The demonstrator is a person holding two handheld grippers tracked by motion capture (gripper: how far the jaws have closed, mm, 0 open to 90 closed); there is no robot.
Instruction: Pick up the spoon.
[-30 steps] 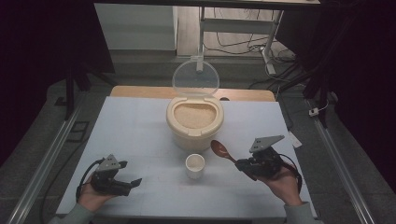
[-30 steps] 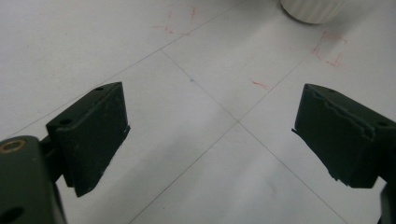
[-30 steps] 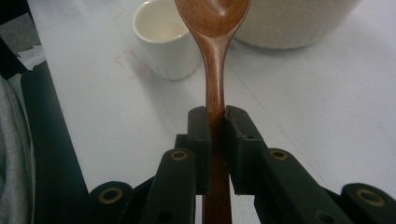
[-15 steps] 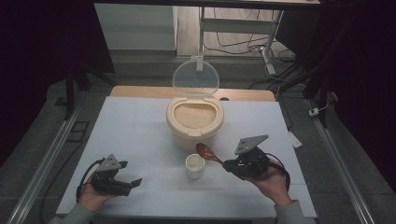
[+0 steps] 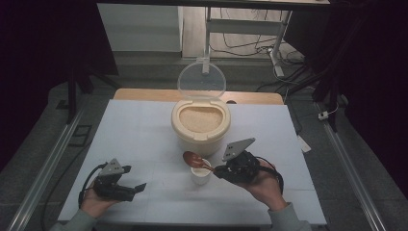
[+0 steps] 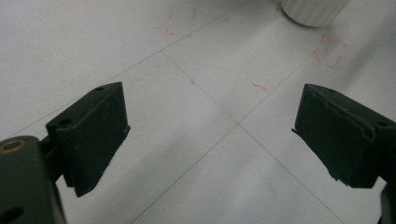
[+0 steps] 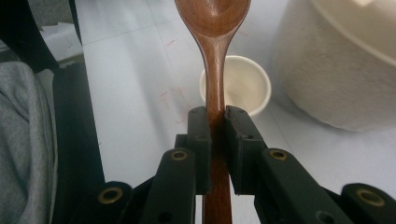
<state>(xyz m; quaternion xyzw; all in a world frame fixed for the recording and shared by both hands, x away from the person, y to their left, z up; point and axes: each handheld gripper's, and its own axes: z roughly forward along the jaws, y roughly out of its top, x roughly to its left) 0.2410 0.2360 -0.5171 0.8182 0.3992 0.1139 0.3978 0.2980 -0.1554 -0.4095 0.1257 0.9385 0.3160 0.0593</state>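
Note:
My right gripper [image 5: 217, 170] [image 7: 215, 122] is shut on the handle of a brown wooden spoon [image 5: 194, 159] [image 7: 214, 28]. The spoon's bowl hangs over the left rim of a small white cup [image 5: 200, 174] [image 7: 243, 86] at the table's middle front. Behind the cup stands a cream container [image 5: 200, 122] [image 7: 341, 70] full of pale grain, its clear lid [image 5: 201, 79] tipped up at the back. My left gripper [image 5: 136, 189] [image 6: 210, 128] rests low at the front left, open, with bare table between its jaws.
The white table [image 5: 139, 130] carries thin grid lines and faint red marks [image 6: 329, 49]. A wooden board [image 5: 144, 95] lies along its far edge. Metal rails [image 5: 45, 166] run along both sides. A desk frame and cables [image 5: 269, 45] stand on the floor beyond.
My right gripper has carried the spoon leftward, from right of the cup to above its rim. The left gripper has stayed in place.

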